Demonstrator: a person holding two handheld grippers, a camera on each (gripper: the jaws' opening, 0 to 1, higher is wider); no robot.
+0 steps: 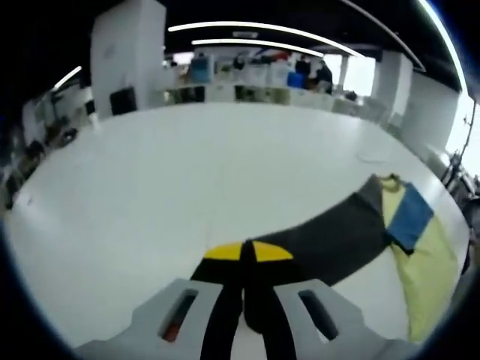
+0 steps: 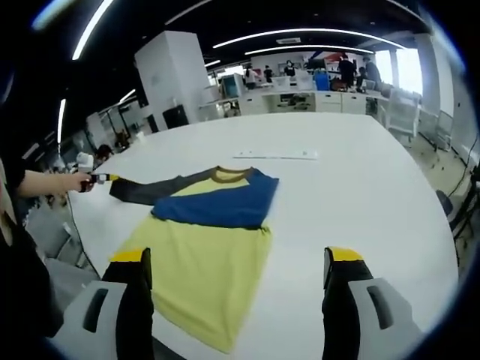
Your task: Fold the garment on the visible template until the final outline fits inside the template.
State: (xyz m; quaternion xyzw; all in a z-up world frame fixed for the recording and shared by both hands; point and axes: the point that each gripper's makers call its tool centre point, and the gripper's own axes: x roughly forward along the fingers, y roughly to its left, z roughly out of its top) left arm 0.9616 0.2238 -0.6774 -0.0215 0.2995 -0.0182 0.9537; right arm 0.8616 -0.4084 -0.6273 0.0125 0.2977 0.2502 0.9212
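A yellow shirt (image 2: 202, 262) lies flat on the white table (image 2: 352, 195), brown collar away from me. Its blue sleeve (image 2: 217, 206) is folded across the chest. The dark grey sleeve (image 2: 154, 187) stretches out to the left, where the left gripper (image 2: 96, 178), held by a person's hand, pinches the cuff. In the left gripper view my left gripper (image 1: 247, 251) is shut on that dark sleeve (image 1: 330, 236), with the blue sleeve (image 1: 411, 217) and yellow body (image 1: 427, 277) to the right. My right gripper (image 2: 235, 255) hovers open over the shirt's hem, with nothing between its jaws.
A thin white strip (image 2: 274, 155) lies on the table beyond the collar. The table edge (image 2: 86, 240) runs close on the left, beside the person. Desks, chairs and people (image 2: 345, 71) stand far behind the table.
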